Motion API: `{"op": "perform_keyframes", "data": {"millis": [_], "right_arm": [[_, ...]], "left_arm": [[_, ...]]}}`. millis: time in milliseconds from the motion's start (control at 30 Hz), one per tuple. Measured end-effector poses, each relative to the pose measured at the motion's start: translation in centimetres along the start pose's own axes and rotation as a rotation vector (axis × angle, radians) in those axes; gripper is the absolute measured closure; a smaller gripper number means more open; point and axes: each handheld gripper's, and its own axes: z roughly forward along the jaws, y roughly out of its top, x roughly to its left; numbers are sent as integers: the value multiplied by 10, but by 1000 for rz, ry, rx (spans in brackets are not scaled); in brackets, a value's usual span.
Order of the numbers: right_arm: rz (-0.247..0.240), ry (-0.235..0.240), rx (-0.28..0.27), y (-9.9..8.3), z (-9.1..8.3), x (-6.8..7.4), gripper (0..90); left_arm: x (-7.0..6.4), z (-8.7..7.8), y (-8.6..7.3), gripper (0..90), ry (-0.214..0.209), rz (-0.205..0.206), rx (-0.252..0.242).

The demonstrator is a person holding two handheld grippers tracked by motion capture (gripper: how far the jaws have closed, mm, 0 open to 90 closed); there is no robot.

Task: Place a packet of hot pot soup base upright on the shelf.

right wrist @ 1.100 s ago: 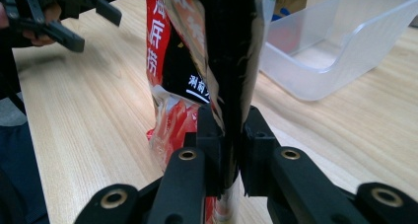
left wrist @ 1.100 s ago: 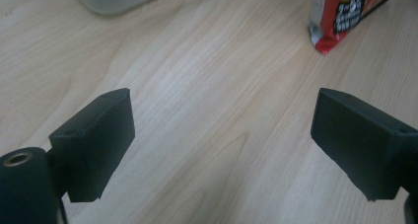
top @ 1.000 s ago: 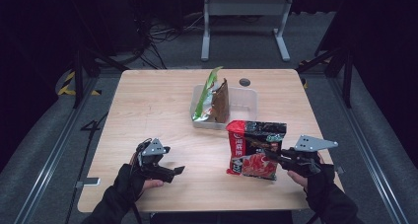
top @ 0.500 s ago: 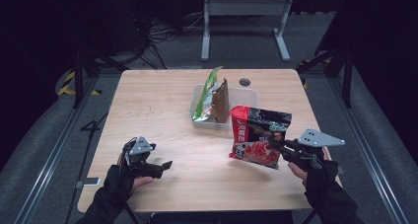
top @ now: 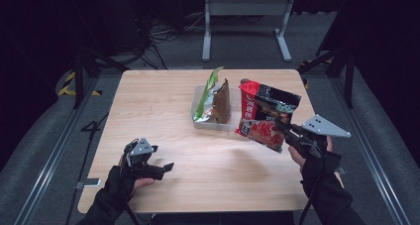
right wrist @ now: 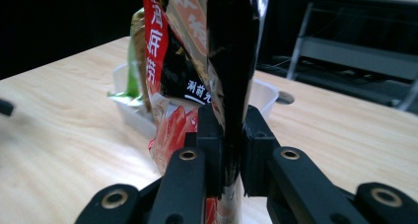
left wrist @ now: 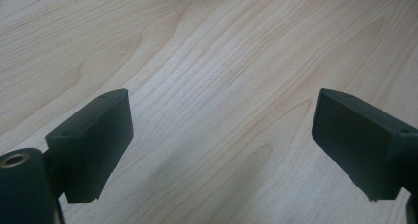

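A red and black snack packet (top: 265,115) hangs in the air over the table's right side, just right of the tray, pinched at its edge by my right gripper (top: 286,134). In the right gripper view the jaws are clamped on the packet (right wrist: 207,61) at its lower edge, with my right gripper (right wrist: 230,150) shut on it. A clear plastic tray (top: 200,120) near the table's middle holds a green packet (top: 208,93) and a brown one (top: 223,102), both standing up. My left gripper (top: 166,168) rests open low over the near left of the table (left wrist: 207,76), with nothing between its jaws (left wrist: 222,150).
The wooden table (top: 163,106) has bare room on its left half and along the front. A small dark hole (right wrist: 284,97) sits in the tabletop beyond the tray. Dark floor, cables and a metal stand (top: 245,9) lie behind the table.
My right gripper has lifted the red packet up and toward the far right, beside the tray. My left gripper has drawn back toward the near left edge, still open.
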Motion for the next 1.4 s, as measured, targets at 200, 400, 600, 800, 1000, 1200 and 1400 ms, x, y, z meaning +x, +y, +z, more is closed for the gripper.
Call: {"op": "perform_keyframes", "data": {"millis": [200,400,600,800,1000,1200,1400], "right_arm": [[14,-60,-11,11,17,6,815],[31,-120,-10,20,37,8,814],[23,-193,6,27,58,10,813],[29,-250,29,35,76,10,813],[27,-289,49,42,92,13,812],[22,-332,55,50,110,17,811],[24,-408,56,56,119,17,811]], "left_arm": [[0,-1,0,96,-7,-2,-12],[-1,-1,-1,95,-20,-4,-18],[-3,-1,0,93,-20,7,-21],[-6,-3,-1,92,-18,24,-22],[-9,-7,-1,92,-4,46,-48],[-14,-9,0,93,9,79,-55],[-15,-11,-1,92,5,75,-63]]}}
